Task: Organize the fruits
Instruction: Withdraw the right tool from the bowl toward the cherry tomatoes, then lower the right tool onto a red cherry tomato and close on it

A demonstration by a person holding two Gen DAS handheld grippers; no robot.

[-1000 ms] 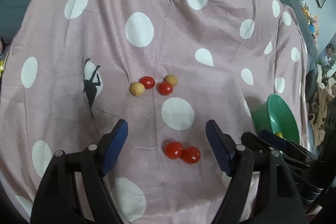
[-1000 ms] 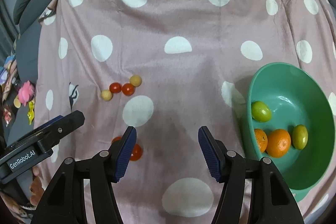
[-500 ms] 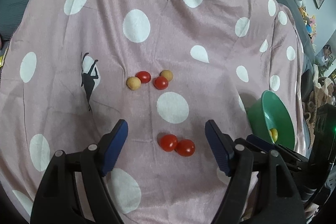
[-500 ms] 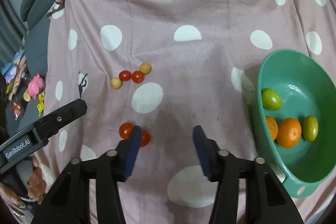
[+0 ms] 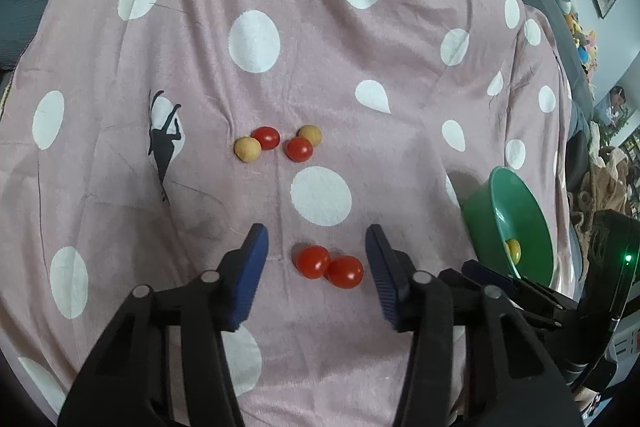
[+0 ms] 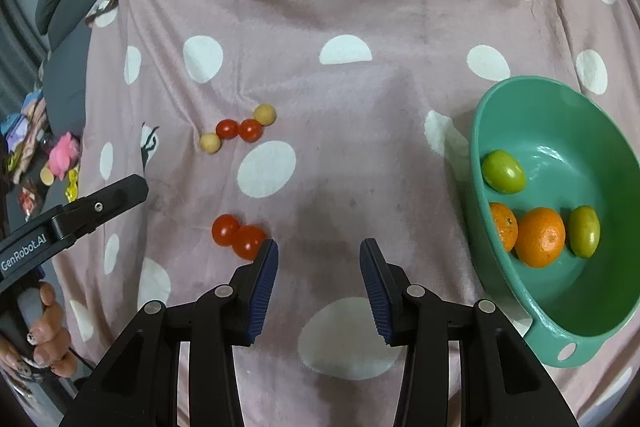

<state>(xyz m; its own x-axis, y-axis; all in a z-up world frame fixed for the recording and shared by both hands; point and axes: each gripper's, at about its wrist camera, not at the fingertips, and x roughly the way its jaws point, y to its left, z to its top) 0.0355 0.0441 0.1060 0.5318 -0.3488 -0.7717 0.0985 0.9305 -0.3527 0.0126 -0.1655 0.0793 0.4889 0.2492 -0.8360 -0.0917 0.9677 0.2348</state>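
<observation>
Two red cherry tomatoes (image 5: 329, 266) lie touching on the pink dotted cloth, between the open fingers of my left gripper (image 5: 316, 241), which hovers above them. They also show in the right wrist view (image 6: 239, 237). Farther off lies a cluster of two red tomatoes (image 5: 282, 143) and two tan round fruits (image 5: 247, 149). My right gripper (image 6: 319, 251) is open and empty over bare cloth, just right of the near tomato pair. The green bowl (image 6: 600, 323) at the right holds two oranges (image 6: 539, 237) and two green fruits (image 6: 503, 171).
The pink cloth with white dots (image 5: 256, 39) covers a sofa-like surface. The bowl shows at the right edge of the left wrist view (image 5: 532, 223). Toys (image 6: 64, 155) lie off the cloth at the left. Grey cushions lie beyond.
My left gripper has narrowed somewhat and the near tomato pair now lies between its fingers. My right gripper has narrowed too and shifted so the bowl sits farther right.
</observation>
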